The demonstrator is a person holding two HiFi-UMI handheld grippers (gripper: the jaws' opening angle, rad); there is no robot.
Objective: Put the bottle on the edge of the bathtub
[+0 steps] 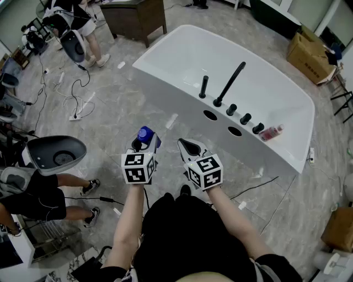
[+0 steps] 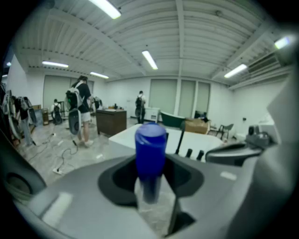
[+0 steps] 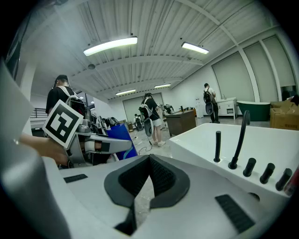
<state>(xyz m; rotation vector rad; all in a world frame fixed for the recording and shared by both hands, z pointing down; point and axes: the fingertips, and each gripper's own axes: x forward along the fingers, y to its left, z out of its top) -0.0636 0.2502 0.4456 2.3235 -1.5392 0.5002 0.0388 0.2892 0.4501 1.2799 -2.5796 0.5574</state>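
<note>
My left gripper (image 1: 144,144) is shut on a clear bottle with a blue cap (image 1: 146,134), held upright above the floor, short of the white bathtub (image 1: 182,88). In the left gripper view the bottle (image 2: 150,154) stands between the jaws, with the bathtub (image 2: 124,135) behind it. My right gripper (image 1: 185,146) hovers beside it on the right, shut and empty, its pads meeting at the tips (image 3: 148,161). The right gripper view shows the left gripper (image 3: 93,145) with the blue bottle (image 3: 119,135), and the bathtub (image 3: 205,140) to the right.
On the tub's near edge are a black faucet (image 1: 229,85), several black knobs (image 1: 245,118) and a small pink bottle (image 1: 271,133). Cables (image 1: 77,104) lie on the floor at left. Other people, a wooden cabinet (image 1: 135,16) and cardboard boxes (image 1: 309,49) stand around.
</note>
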